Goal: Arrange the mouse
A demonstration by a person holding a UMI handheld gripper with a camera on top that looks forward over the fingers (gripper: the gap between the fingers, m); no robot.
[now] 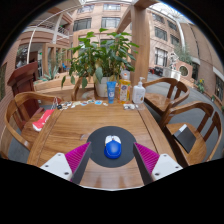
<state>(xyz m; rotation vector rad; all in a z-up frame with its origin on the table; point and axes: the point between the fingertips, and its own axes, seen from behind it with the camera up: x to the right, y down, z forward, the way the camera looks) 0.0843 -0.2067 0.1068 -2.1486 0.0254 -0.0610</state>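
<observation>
A blue and white mouse (113,147) lies on a round dark mouse pad (113,138) on the wooden table (80,125). My gripper (112,160) is open, its pink pads (77,157) spread wide to either side of the pad. The mouse rests on the pad between the fingers, with clear gaps at both sides. Neither finger touches it.
A potted plant (100,55), bottles (125,90) and a spray bottle (139,93) stand at the table's far end. A red item (42,120) lies at the left, a dark phone-like object (185,138) at the right. Wooden chairs (20,115) surround the table.
</observation>
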